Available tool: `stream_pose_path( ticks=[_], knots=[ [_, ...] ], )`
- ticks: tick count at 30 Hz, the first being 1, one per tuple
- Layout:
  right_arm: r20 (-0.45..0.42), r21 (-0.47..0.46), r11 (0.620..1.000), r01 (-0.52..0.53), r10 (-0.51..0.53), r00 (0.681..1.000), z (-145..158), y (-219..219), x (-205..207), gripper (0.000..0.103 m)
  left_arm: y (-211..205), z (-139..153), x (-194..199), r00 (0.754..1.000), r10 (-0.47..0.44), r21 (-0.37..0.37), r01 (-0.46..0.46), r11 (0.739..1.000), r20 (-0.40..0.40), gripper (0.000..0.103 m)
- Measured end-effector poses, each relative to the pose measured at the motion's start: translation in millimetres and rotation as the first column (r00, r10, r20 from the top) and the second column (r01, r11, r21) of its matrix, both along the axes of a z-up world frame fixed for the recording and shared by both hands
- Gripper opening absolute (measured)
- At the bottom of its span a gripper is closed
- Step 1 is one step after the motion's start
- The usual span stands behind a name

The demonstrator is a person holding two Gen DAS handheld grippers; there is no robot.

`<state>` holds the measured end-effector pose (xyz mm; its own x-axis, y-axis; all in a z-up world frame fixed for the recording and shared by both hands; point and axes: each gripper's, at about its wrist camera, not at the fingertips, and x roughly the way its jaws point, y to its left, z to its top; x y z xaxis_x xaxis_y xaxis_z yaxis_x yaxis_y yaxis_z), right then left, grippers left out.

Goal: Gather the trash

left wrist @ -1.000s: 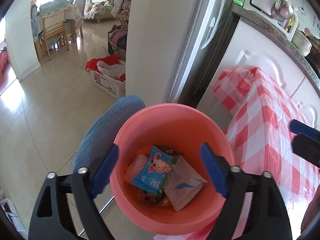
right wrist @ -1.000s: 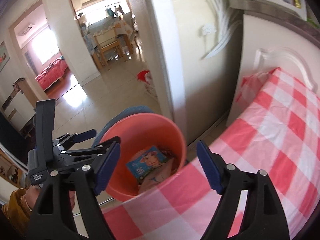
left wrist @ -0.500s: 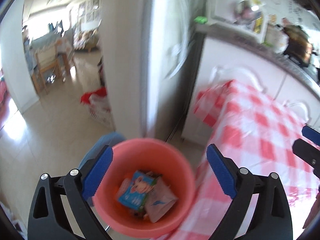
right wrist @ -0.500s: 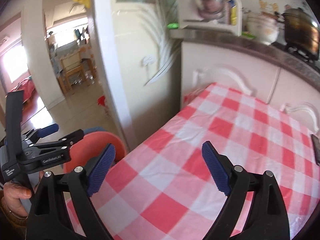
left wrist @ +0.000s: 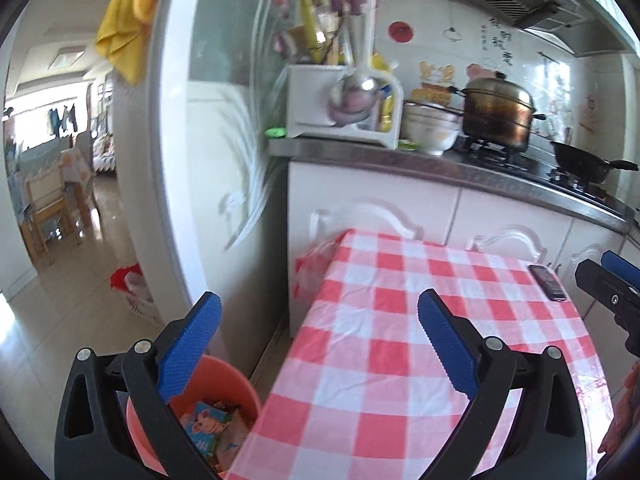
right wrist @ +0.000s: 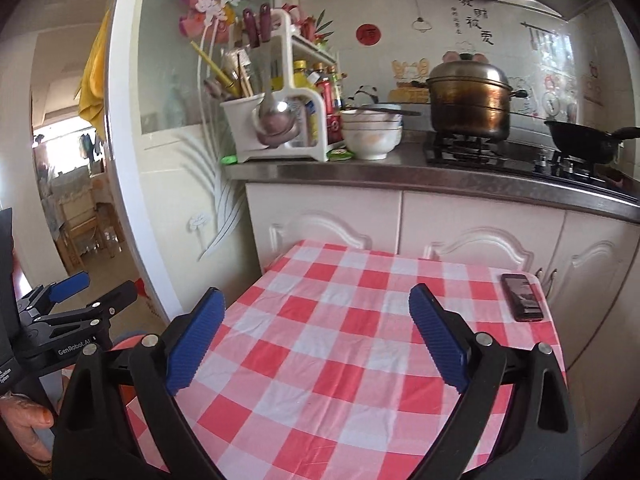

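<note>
Trash: crinkly printed snack wrappers (left wrist: 212, 430) in round orange plastic bucket (left wrist: 236, 384), 7 o'clock off checked-cloth bench (left wrist: 400, 360) | light, floppy, slippery; pinch a flat edge | left tool (left wrist: 318, 344) opening, empty | right tool (right wrist: 316, 340) opening, empty

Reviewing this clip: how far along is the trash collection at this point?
Done: wrappers already lie in the pink bin beside the table. In hand: nothing; the left gripper and right gripper are both empty, jaws opening. Left: no trash shows on the checkered cloth, only a phone, so collection looks nearly or fully finished.
</note>
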<state>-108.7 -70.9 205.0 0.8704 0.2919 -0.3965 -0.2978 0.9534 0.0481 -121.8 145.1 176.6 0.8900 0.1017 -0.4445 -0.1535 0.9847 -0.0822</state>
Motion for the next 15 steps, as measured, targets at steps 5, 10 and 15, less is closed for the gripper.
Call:
stream_pose_path(
  ticks=[5,10,15],
  knots=[
    [0.050,0.019,0.996,0.089,-0.090,0.995,13.9,-40.1,-23.5,0.094,-33.1,19.0,-2.6,0.998,-0.054,0.000,0.054,0.999,0.033,0.098],
    [0.087,0.051,0.988,0.148,-0.152,0.985,25.4,-69.8,-42.9,0.094,-56.1,29.7,-7.6,0.996,-0.078,0.012,0.077,0.997,0.053,0.098],
    [0.133,0.067,0.978,0.196,-0.204,0.970,36.7,-89.6,-61.3,0.095,-71.4,38.3,-9.2,0.994,-0.086,0.014,0.086,0.996,0.062,0.098]
  ],
)
